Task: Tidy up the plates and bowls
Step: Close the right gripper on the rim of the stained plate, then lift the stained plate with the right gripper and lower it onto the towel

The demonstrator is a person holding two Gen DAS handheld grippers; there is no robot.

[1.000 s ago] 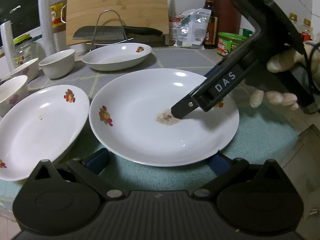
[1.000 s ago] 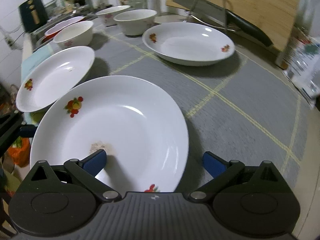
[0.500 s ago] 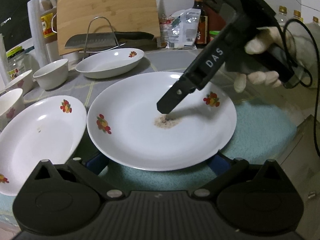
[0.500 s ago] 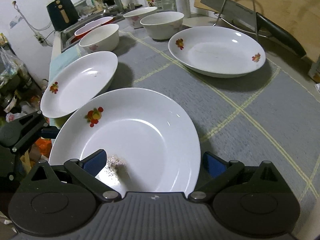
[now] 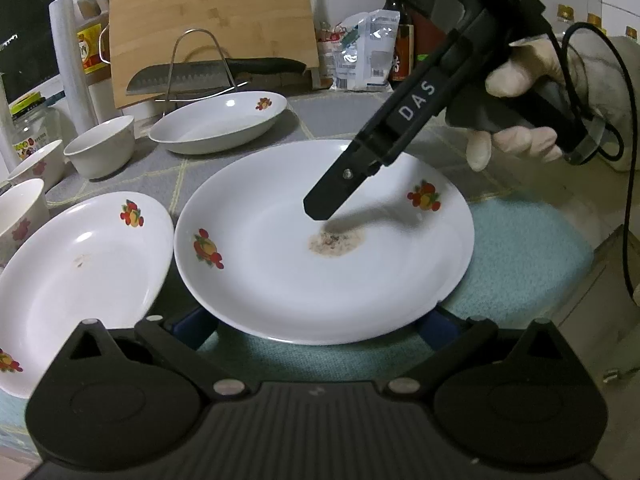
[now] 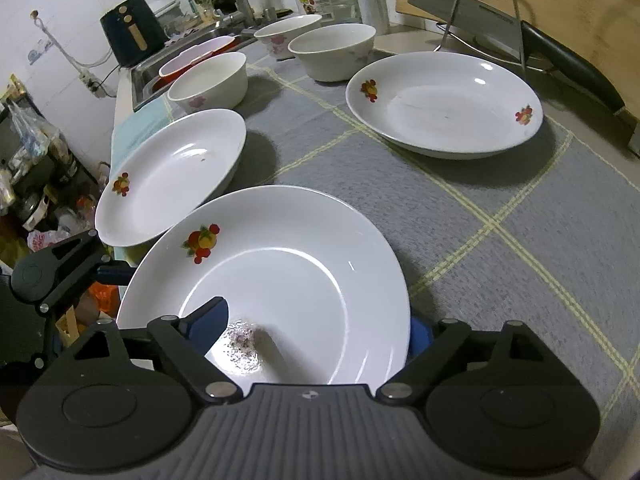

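Item: white fruit-print plate (image 6: 280, 280), soiled with a brown speckled patch (image 5: 336, 238), on the teal cloth (image 5: 520, 264) at the desk's near edge. My right tool (image 6: 316, 332) straddles its rim, jaws closing, one pad over the inside and one outside, not yet pressing. My left tool (image 5: 312, 324) stands wide open beneath the near rim. Second plate (image 6: 172, 176) just beside; third plate (image 6: 444, 104) and bowls (image 6: 332, 56) beyond.
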